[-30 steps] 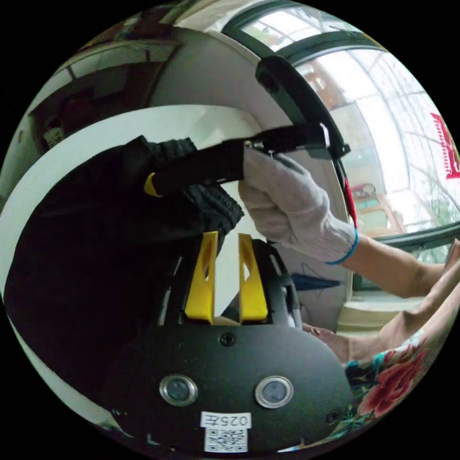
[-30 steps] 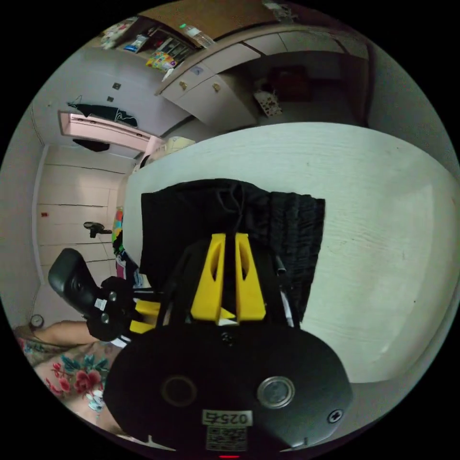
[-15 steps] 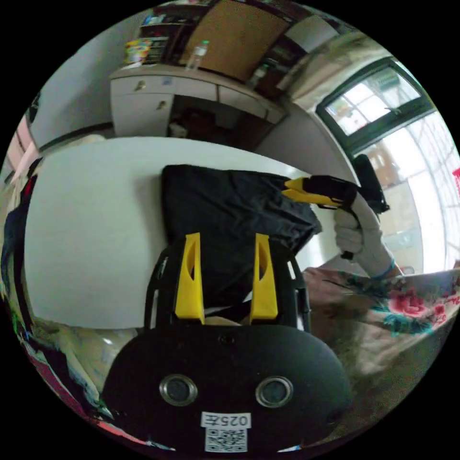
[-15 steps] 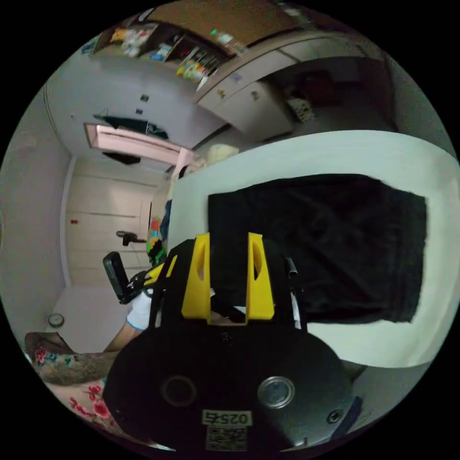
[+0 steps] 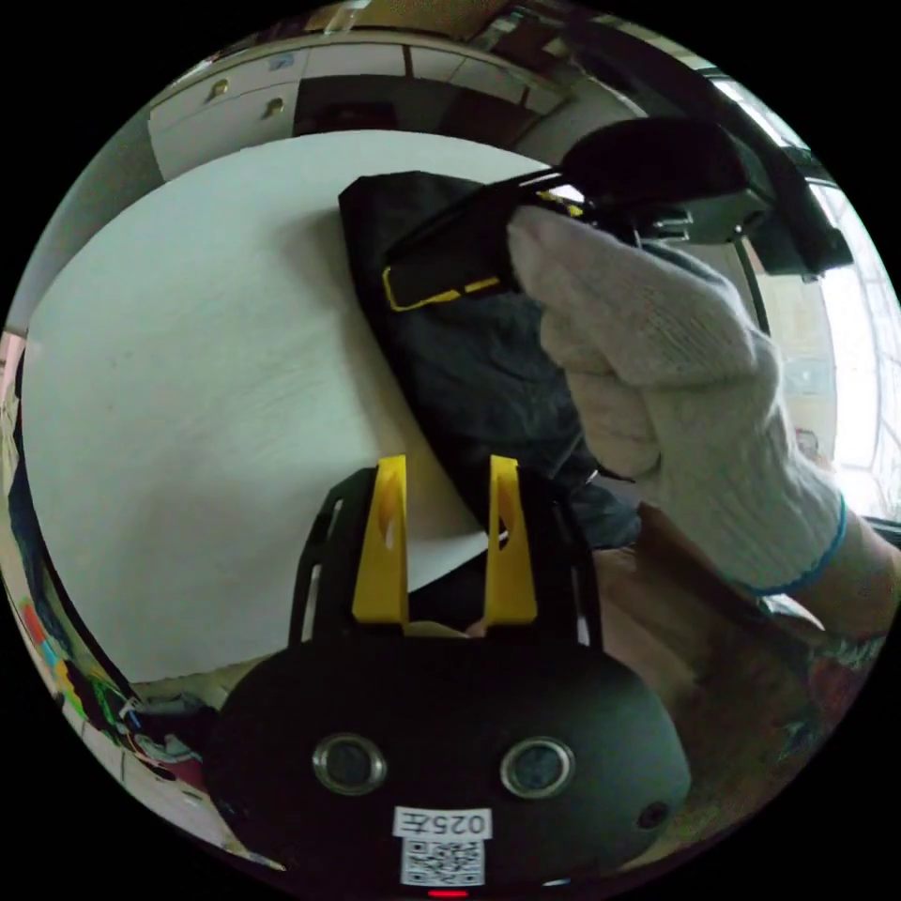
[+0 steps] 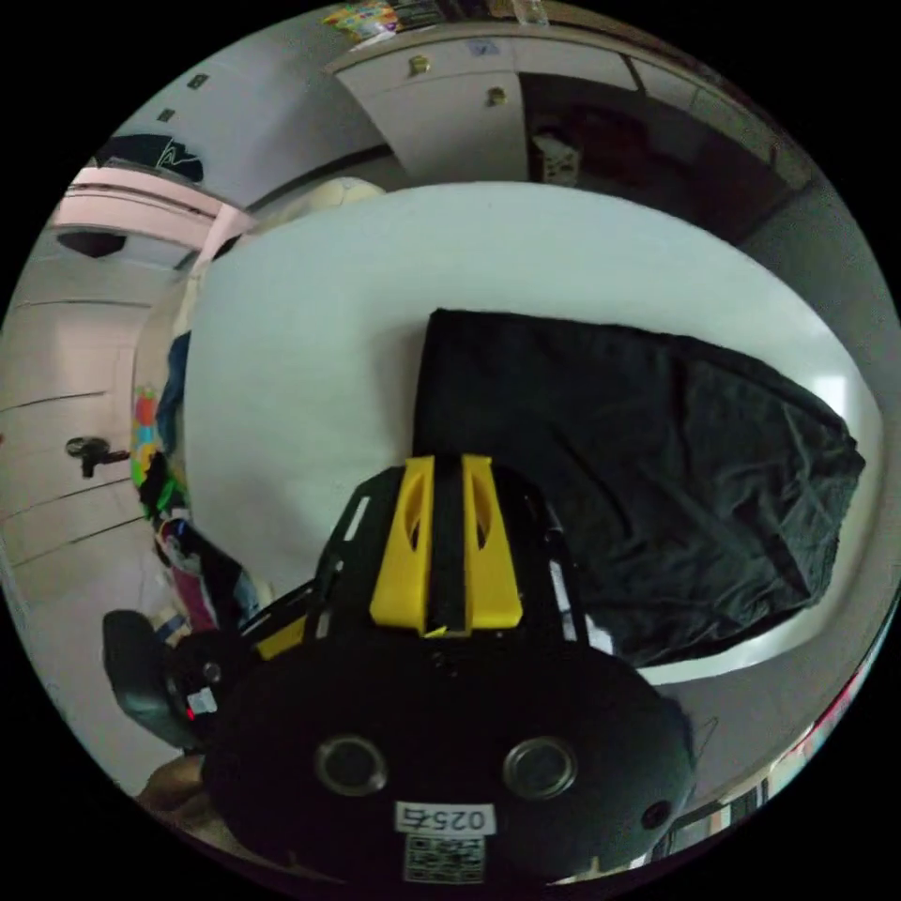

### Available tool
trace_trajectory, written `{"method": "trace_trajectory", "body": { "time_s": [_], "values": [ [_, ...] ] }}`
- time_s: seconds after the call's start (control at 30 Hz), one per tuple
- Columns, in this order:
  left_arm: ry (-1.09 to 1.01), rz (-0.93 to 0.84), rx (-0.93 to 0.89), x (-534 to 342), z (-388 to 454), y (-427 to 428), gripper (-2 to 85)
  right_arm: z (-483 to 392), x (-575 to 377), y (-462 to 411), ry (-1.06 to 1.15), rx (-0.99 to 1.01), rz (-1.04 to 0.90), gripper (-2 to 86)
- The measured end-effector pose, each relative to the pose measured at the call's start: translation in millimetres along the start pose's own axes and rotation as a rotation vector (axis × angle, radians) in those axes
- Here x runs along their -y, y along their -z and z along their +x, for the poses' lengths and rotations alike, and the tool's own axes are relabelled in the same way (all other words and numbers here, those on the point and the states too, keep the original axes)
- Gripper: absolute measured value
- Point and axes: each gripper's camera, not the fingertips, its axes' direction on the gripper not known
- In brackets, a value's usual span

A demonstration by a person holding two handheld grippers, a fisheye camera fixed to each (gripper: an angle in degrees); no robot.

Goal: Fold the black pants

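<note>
The black pants (image 6: 638, 469) lie folded into a flat block on the white table (image 6: 310, 375), reaching its near edge. My right gripper (image 6: 449, 460) sits at the block's left near corner, jaws drawn close with dark cloth in the narrow gap. In the left gripper view the right gripper (image 5: 441, 267), in a white-gloved hand (image 5: 657, 375), rests low on the pants (image 5: 469, 375) near their left edge. My left gripper (image 5: 448, 462) is open at the table's (image 5: 188, 375) near edge, one jaw over the pants' corner, gripping nothing. The left gripper (image 6: 282, 631) also appears low left in the right gripper view.
White cabinets (image 6: 469, 122) stand behind the table's far side. A bright window (image 5: 845, 328) is to the right. Coloured clothes (image 6: 169, 422) hang or pile beyond the table's left end. Bare table surface spreads left of the pants.
The right gripper, open half a second ago, has shut at the pants' left edge. The left gripper stays open and has come in beside the pants' near corner. Both cameras moved.
</note>
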Motion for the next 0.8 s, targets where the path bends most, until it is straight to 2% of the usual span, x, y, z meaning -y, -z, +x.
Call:
{"method": "trace_trajectory", "body": {
  "time_s": [0.17, 0.27, 0.37, 0.47, 0.53, 0.6, 0.67, 0.8],
  "values": [
    [-0.097, -0.024, 0.129, 5.1, 18.6, 1.1, 10.4, -47.9, 12.6, -22.4, 0.058, -0.228, -0.028, 3.9],
    [-0.074, -0.012, 0.17, 6.4, 22.9, 3.1, 9.3, -75.3, 20.4, -36.7, 0.055, -0.342, -0.05, 3.7],
    [-0.074, -0.003, 0.153, 8.3, 19.6, 7.1, 8.3, -78.8, 31.9, -41.7, -0.037, -0.333, -0.094, 5.2],
    [-0.055, 0.017, 0.108, 9.0, 11.1, 12.3, 7.9, -80.8, 28.3, -26.7, -0.047, -0.214, 0.009, 7.3],
    [-0.012, 0.028, 0.058, 10.1, 2.5, 15.8, 7.5, -85.7, 31.3, -30.1, -0.037, -0.19, 0.002, 7.9],
    [0.026, 0.035, 0.014, 11.6, -6.5, 18.8, 6.4, -91.0, 40.2, -50.3, -0.027, -0.214, -0.083, 8.1],
    [0.048, 0.035, -0.007, 14.0, -15.6, 21.4, 3.4, -103.1, 44.4, -62.6, -0.018, -0.348, -0.068, 6.4],
    [0.039, 0.021, 0.019, 20.0, -22.0, 23.8, -0.2, -109.8, 41.7, -68.1, 0.017, -0.369, -0.019, 4.9]
  ]
}}
